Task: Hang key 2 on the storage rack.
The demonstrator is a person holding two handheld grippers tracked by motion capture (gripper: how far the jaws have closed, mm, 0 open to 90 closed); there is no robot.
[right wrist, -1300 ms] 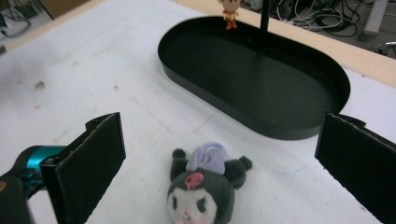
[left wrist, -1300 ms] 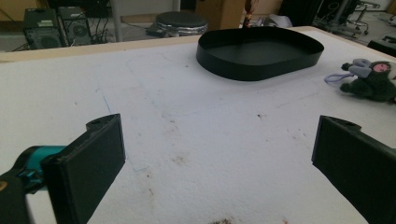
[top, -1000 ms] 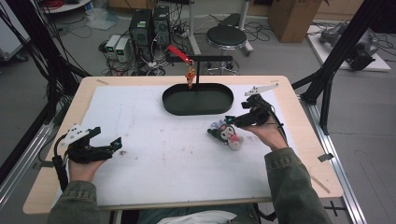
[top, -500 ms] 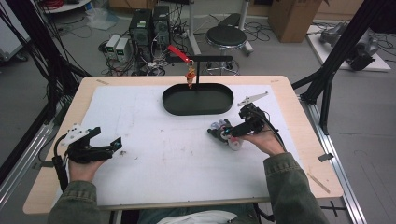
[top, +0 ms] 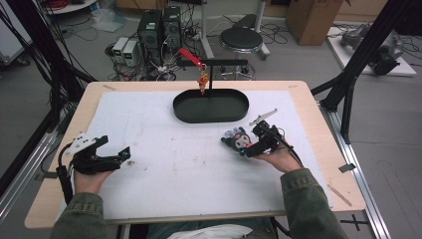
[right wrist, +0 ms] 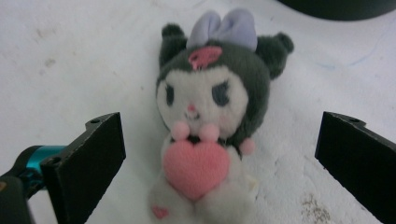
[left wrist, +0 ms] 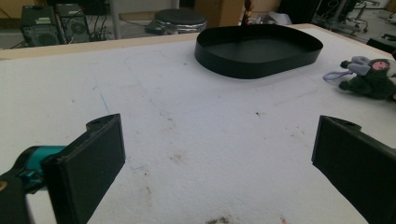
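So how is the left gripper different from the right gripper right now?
The right gripper is down at the plush toy, which lies between its jaws, while the left gripper has only bare white mat between its jaws. The right gripper sits near the black tray; the left gripper is far from it. Both are open and each is held in a hand.

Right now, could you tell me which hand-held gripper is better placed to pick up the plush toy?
Right. The right hand-held gripper is open with the plush toy between its jaws; the left hand-held gripper is far across the table.
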